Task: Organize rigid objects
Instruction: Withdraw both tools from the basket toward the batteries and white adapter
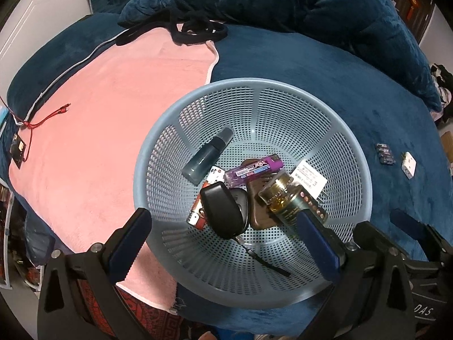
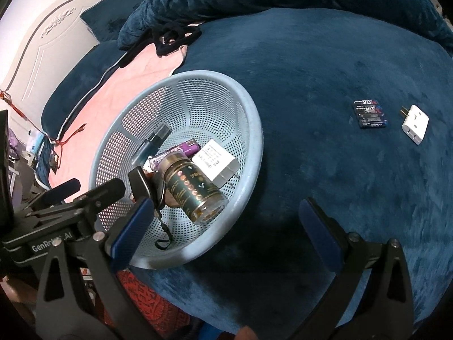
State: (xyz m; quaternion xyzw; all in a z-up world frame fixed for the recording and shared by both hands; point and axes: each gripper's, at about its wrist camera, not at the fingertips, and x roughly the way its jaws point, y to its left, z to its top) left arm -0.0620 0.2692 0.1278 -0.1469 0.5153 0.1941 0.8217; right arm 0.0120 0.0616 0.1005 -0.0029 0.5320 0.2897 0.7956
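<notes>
- A pale blue perforated plastic basket (image 1: 351, 153) sits on a bed covered in dark teal plush blanket (image 2: 325, 56), its far side overlapping a pink fleece blanket (image 1: 99, 130).
- Already gathered in the basket: a small grey-blue spray bottle (image 1: 208, 153), a purple translucent lighter (image 1: 253, 170), a black car key fob (image 1: 223, 209), a red-and-white lighter (image 1: 198, 212) partly under the fob, a white boxy charger (image 2: 216, 163), and a dark green cylindrical jar with gold trim (image 2: 192, 189) lying on its side.
- Still out on the teal blanket, well apart from the basket: a small dark pack of batteries (image 2: 369, 113) and, just beside it, a white two-pin plug adapter (image 2: 414, 123).
- The left gripper (image 1: 223, 240) hangs over the basket's near half, jaws spread wide and holding nothing.
- The right gripper (image 2: 226, 232) hovers over the basket's near rim and the blanket beside it, likewise spread wide and empty.
- By the look of it, the sorting is mostly done; two loose items appear to remain, both on the right gripper's side.
- A red cord (image 1: 48, 116) lies on the pink blanket; whether it counts as part of the job cannot be told.
</notes>
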